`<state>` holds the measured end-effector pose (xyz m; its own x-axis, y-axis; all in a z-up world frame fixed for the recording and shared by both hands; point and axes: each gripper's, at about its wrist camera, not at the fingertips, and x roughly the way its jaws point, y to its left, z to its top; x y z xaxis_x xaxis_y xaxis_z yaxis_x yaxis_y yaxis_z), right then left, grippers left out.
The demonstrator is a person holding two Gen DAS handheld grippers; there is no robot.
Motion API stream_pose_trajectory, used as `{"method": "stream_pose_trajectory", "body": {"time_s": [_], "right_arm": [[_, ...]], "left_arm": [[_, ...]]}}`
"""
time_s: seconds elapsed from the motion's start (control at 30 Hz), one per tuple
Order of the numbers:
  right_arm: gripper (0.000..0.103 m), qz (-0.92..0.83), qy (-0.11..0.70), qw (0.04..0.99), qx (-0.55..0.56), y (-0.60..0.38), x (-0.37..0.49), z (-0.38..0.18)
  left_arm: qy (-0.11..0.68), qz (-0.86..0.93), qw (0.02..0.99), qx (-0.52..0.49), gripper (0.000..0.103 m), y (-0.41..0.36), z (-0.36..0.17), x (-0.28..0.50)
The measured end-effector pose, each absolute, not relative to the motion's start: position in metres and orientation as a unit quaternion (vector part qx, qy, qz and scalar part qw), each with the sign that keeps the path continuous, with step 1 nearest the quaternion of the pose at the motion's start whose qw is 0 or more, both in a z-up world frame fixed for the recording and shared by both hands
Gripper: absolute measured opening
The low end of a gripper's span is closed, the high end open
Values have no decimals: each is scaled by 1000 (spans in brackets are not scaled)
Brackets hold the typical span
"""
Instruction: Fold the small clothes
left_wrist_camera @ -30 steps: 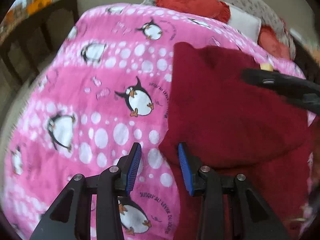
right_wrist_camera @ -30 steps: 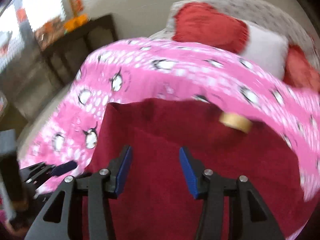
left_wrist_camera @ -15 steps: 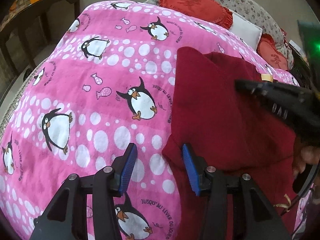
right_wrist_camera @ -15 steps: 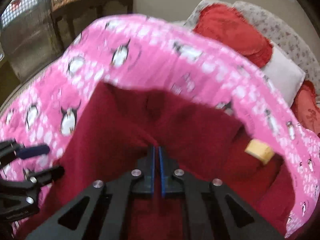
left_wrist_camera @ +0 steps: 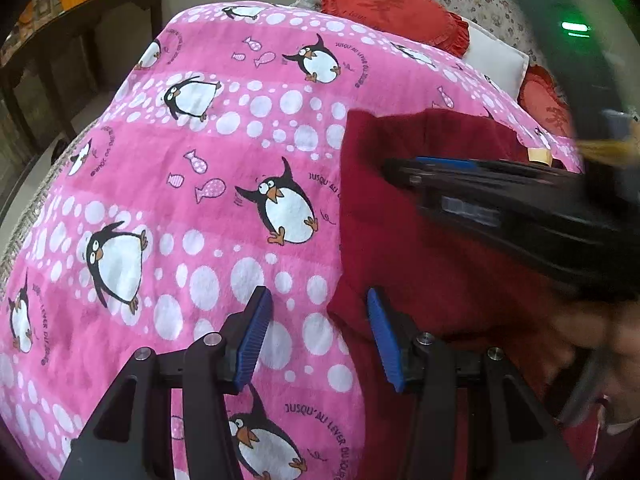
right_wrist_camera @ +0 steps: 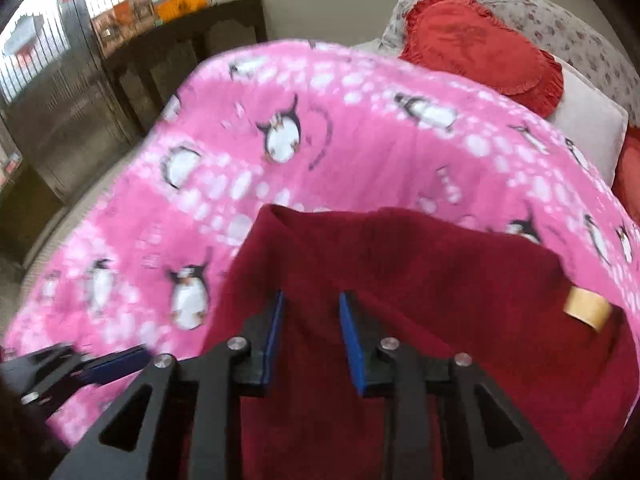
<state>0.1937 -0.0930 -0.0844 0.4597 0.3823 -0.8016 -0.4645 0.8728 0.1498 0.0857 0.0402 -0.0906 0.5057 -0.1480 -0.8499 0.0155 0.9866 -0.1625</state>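
Left wrist view shows the dark red garment (left_wrist_camera: 432, 248) lying on the pink penguin blanket (left_wrist_camera: 224, 184), its left edge between the parted jaws of the left gripper (left_wrist_camera: 316, 330), unpinched. The right gripper (right_wrist_camera: 310, 344) hovers over the garment, jaws opening, nothing clamped.

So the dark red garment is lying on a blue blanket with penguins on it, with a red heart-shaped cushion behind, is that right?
Not quite: the blanket is pink, not blue, printed with penguins and white dots. The left wrist view shows it clearly. The rest holds: the dark red garment lies on it, with a red heart-shaped cushion behind.
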Motion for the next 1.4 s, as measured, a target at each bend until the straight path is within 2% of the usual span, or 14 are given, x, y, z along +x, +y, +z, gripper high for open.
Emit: {"method": "stream_pose_trajectory", "body": {"time_s": [0.17,0.3,0.4,0.53,0.67,0.73,0.77,0.87,0.9,1.03,1.27,1.3,1.33,1.4], "right_arm": [[25,238,447,861,-47,-95,192,-72],[40,237,424,873,-48,-132,157,-46],[40,218,445,868,-32,-164,137,-55],[41,173,494,851,-42,-184,124,-99],[43,176,483,858,-22,-204,109,-85],[59,170,468,867,-4,-220,102,-78],[62,157,465,871,-2,-231,100,-79],[60,116,508,854,-5,-263,105,-99],[57,123,503,855,16,-275,102,-97],[59,103,460,876,98,-330,87,-72],[59,-82,458,883,67,-389,100,-84],[54,-81,465,878,82,-398,101,-91],[35,-66,474,873,97,-400,104,-97],[12,-26,483,867,118,-398,104,-103]], "left_arm": [[496,-40,865,-58,30,36,-79,86],[472,-47,878,-68,30,34,-61,83],[468,-57,880,-61,30,22,-60,86],[501,-61,862,-37,30,-1,-79,97],[497,-48,867,2,30,-11,-87,97],[500,-44,865,-4,30,-11,-84,97],[499,-41,866,-10,30,-10,-81,97],[492,-45,869,-24,30,-12,-70,94],[487,-51,872,-25,30,-14,-66,92],[473,-59,879,-13,30,-28,-58,88],[484,-60,873,-6,30,-45,-68,90],[485,-60,873,-5,30,-45,-69,90],[485,-60,872,-3,30,-46,-70,89],[488,-57,871,3,30,-48,-72,90]]}}
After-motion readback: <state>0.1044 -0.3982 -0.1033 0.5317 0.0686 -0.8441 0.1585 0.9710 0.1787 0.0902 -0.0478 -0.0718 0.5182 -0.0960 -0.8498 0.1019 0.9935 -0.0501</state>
